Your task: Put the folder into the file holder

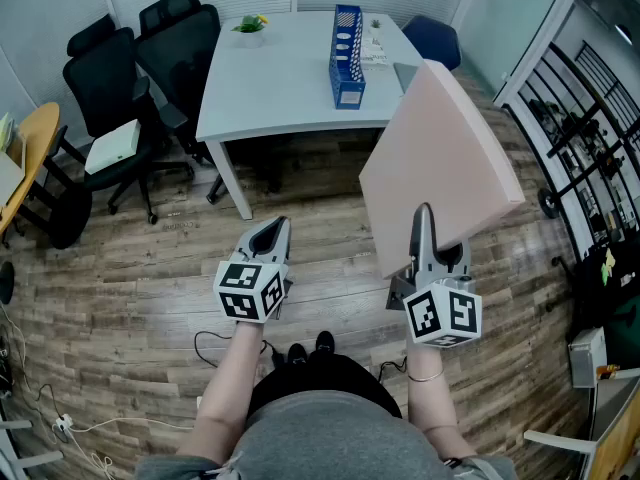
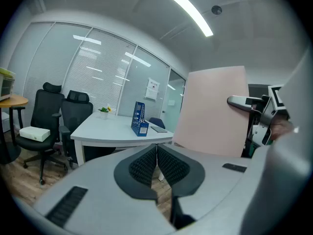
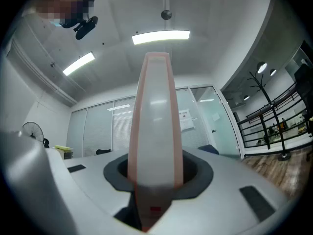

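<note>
A pale pink folder (image 1: 440, 163) is held up in the air on the right, tilted, with my right gripper (image 1: 424, 230) shut on its lower edge. In the right gripper view the folder's spine (image 3: 155, 131) stands edge-on between the jaws. The blue file holder (image 1: 347, 56) stands on the white table (image 1: 280, 83), far ahead of both grippers. My left gripper (image 1: 268, 240) hangs shut and empty over the floor, its ribbed pads (image 2: 146, 168) pressed together. The left gripper view also shows the folder (image 2: 211, 111) and the file holder (image 2: 139, 118).
Two black office chairs (image 1: 140, 68) stand left of the table, one with a white box (image 1: 113, 145) on its seat. A small plant (image 1: 250, 26) and a grey flat item (image 1: 405, 73) are on the table. A blue chair (image 1: 432, 38) is behind it. Black railing (image 1: 580, 138) runs along the right.
</note>
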A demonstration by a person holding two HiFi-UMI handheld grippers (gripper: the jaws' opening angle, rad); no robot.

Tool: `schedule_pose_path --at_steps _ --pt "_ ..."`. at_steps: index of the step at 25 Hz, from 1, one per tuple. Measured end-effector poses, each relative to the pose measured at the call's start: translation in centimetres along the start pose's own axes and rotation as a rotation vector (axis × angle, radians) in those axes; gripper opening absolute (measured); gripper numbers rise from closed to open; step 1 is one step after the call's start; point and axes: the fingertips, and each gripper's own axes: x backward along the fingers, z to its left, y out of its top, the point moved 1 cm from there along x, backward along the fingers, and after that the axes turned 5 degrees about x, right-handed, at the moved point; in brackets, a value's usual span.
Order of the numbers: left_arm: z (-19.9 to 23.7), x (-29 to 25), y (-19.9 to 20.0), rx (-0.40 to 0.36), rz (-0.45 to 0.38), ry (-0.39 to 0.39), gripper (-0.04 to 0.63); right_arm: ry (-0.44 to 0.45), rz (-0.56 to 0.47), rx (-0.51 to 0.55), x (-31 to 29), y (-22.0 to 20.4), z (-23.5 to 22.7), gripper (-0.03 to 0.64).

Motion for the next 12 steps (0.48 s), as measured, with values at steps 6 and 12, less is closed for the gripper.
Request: schedule_pose_path --at_steps 6,12 --pt "-0.9 -1.0 0.2 -0.013 -0.003 0.006 0.026 0.018 0.003 -0.027 -0.7 0.0 -1.3 0.158" --pt "-1.4 -2.5 1.0 -0.029 -0.014 0.018 0.026 0.022 0.002 -0.031 -2.0 -0.1 -2.6 0.16"
